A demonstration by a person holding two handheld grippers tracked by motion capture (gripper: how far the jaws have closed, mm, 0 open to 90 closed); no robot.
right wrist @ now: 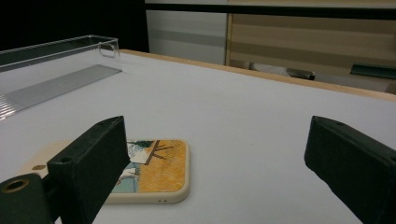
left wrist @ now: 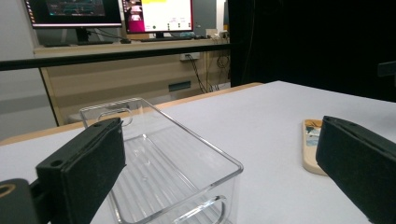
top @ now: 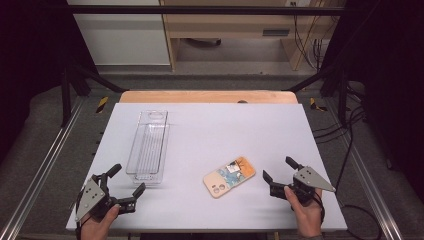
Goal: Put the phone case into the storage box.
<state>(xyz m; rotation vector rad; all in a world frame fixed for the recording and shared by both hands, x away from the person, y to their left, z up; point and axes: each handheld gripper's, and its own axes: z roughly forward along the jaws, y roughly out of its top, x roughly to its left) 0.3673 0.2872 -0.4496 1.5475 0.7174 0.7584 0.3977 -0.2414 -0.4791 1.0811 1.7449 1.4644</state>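
Two grippers wide open, right gripper [top: 281,175] beside phone case [top: 229,176]

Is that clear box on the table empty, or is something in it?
Empty. Through the clear box only its ribbed floor shows. The phone case lies outside it, flat on the table.

Tabletop [top: 280,125]: white sheet over wood, two items on it.
Clear plastic bin [top: 148,145] lies lengthwise left of centre; phone case [top: 229,176] flat, printed back up, right of it, well apart.

Wooden desk [top: 227,27], two monitors [left wrist: 112,11], grey floor [top: 210,80], black curtains [top: 30,40]
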